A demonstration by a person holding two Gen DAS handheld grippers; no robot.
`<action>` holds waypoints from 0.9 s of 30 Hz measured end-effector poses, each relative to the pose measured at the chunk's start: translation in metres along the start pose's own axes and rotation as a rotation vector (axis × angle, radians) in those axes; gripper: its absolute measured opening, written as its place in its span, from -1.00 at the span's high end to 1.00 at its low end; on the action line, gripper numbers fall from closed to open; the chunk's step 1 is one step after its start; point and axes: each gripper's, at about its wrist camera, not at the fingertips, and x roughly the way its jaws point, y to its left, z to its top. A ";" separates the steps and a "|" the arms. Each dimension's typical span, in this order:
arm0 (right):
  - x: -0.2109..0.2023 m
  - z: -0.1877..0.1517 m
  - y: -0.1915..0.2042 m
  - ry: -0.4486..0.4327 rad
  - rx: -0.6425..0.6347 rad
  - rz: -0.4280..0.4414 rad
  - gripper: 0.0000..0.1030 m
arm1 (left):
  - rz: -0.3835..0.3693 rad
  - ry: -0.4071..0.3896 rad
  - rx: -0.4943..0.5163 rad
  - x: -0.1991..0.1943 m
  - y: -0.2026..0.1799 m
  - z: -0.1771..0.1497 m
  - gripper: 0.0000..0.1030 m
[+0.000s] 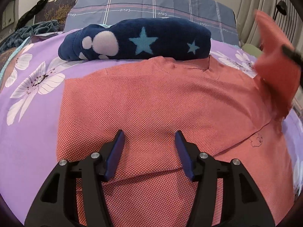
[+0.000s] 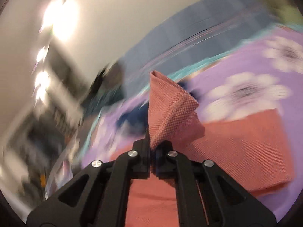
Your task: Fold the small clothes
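A salmon-pink knit shirt (image 1: pixel 151 98) lies spread on the purple floral bedsheet (image 1: pixel 32 102). My left gripper (image 1: pixel 149 138) is open and empty, its blue pads just above the shirt's near part. My right gripper (image 2: pixel 152 145) is shut on a sleeve or edge of the pink shirt (image 2: pixel 170 109) and holds it lifted above the bed; that raised, blurred piece and the gripper (image 1: pixel 291 54) also show at the right of the left wrist view. The right wrist view is heavily motion-blurred.
A folded navy fleece garment (image 1: pixel 136 39) with stars and paw prints lies just beyond the shirt. A blue plaid pillow (image 1: pixel 151 5) stands behind it. A dark teal blanket (image 1: pixel 24 32) is heaped at the far left. Curtains (image 1: pixel 261 3) hang at the right.
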 end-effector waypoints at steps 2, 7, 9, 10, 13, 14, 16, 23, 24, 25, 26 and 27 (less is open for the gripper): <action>0.027 -0.018 0.011 0.091 -0.045 -0.032 0.92 | -0.017 -0.004 -0.012 -0.001 0.002 0.000 -0.10; 0.062 -0.061 0.001 0.258 -0.035 -0.081 0.90 | -0.095 -0.021 -0.068 -0.005 0.013 -0.001 -0.10; 0.060 -0.070 0.003 0.270 -0.041 -0.091 0.84 | -0.167 -0.041 -0.135 -0.010 0.023 -0.002 -0.10; 0.061 -0.072 0.004 0.267 -0.049 -0.091 0.83 | -0.227 -0.054 -0.187 -0.015 0.030 -0.003 -0.10; 0.064 -0.072 0.016 0.254 -0.087 -0.059 0.53 | -0.462 -0.046 -0.283 -0.025 0.034 -0.005 -0.10; 0.060 -0.072 0.015 0.250 -0.097 -0.052 0.40 | -0.468 -0.041 -0.260 -0.028 0.028 -0.004 -0.10; 0.065 -0.069 0.017 0.246 -0.121 -0.037 0.38 | -0.474 -0.024 -0.200 -0.027 0.009 -0.003 -0.13; 0.041 -0.078 0.032 0.272 -0.257 0.057 0.24 | -0.506 0.074 -0.188 -0.005 -0.022 -0.004 -0.32; 0.038 -0.081 0.032 0.287 -0.266 0.057 0.20 | -0.525 0.073 -0.209 -0.004 -0.021 -0.004 -0.35; 0.037 -0.082 0.031 0.295 -0.269 0.050 0.18 | -0.531 0.076 -0.226 -0.002 -0.019 -0.003 -0.36; 0.034 -0.085 0.026 0.313 -0.264 0.033 0.17 | -0.535 0.080 -0.249 0.000 -0.018 -0.002 -0.36; 0.031 -0.086 0.022 0.322 -0.254 0.023 0.17 | -0.532 0.078 -0.256 0.001 -0.018 -0.002 -0.34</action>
